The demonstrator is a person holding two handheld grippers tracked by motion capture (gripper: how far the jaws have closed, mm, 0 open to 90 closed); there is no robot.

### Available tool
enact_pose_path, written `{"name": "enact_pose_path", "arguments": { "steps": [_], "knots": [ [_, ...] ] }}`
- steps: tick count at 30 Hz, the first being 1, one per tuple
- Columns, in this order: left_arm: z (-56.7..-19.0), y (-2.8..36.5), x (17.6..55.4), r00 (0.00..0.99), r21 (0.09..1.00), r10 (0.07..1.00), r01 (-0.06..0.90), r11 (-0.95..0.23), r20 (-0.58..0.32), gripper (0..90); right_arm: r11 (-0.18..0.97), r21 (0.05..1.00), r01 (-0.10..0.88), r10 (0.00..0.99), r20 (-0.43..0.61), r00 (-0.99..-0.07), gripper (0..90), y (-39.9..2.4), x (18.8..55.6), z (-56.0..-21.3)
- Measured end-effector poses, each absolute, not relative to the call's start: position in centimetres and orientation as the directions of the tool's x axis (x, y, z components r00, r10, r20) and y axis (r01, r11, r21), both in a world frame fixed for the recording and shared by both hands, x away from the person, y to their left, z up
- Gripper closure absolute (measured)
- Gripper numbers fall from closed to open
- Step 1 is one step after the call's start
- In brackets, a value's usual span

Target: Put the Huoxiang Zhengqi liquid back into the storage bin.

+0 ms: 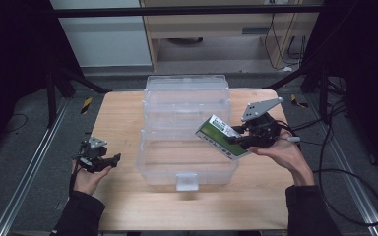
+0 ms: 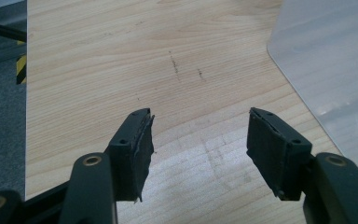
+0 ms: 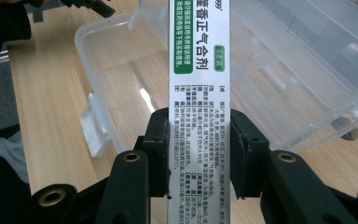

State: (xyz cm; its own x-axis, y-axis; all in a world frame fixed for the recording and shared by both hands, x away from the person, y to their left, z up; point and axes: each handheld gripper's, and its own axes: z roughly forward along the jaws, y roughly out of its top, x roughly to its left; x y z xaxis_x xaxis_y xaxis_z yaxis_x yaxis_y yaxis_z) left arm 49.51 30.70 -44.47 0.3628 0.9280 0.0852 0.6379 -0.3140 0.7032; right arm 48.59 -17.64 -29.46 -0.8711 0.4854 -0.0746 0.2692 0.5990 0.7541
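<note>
A flat white and green medicine box (image 1: 221, 137) with printed text hangs tilted over the right side of an open clear plastic storage case (image 1: 187, 172). My right gripper (image 1: 238, 139) is shut on its narrow sides. In the right gripper view the black pads (image 3: 161, 140) press on both edges of the medicine box (image 3: 199, 70), above the case's front compartment (image 3: 121, 60). My left gripper (image 1: 114, 158) rests in a hand at the table's left, apart from the case. Its jaws (image 2: 200, 135) stand open over bare wood with nothing between them.
The case is tiered, with a white latch (image 1: 186, 181) on its front wall; its corner (image 2: 331, 60) shows at the right of the left gripper view. The wooden table (image 1: 123, 113) stands inside a black frame, with cables (image 1: 344, 177) on the floor at the right.
</note>
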Motion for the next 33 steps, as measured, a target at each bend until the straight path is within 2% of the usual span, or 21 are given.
{"name": "enact_pose_path", "arguments": {
  "steps": [33],
  "knots": [
    [-44.7, 30.9, 49.6, 0.358, 0.699, 0.931, 0.645, -0.307, 0.079, 39.7, 0.755, 0.638, 0.154, 0.244, -0.055, -0.968, 64.0, -15.4, 51.8, -31.9]
  ]
}}
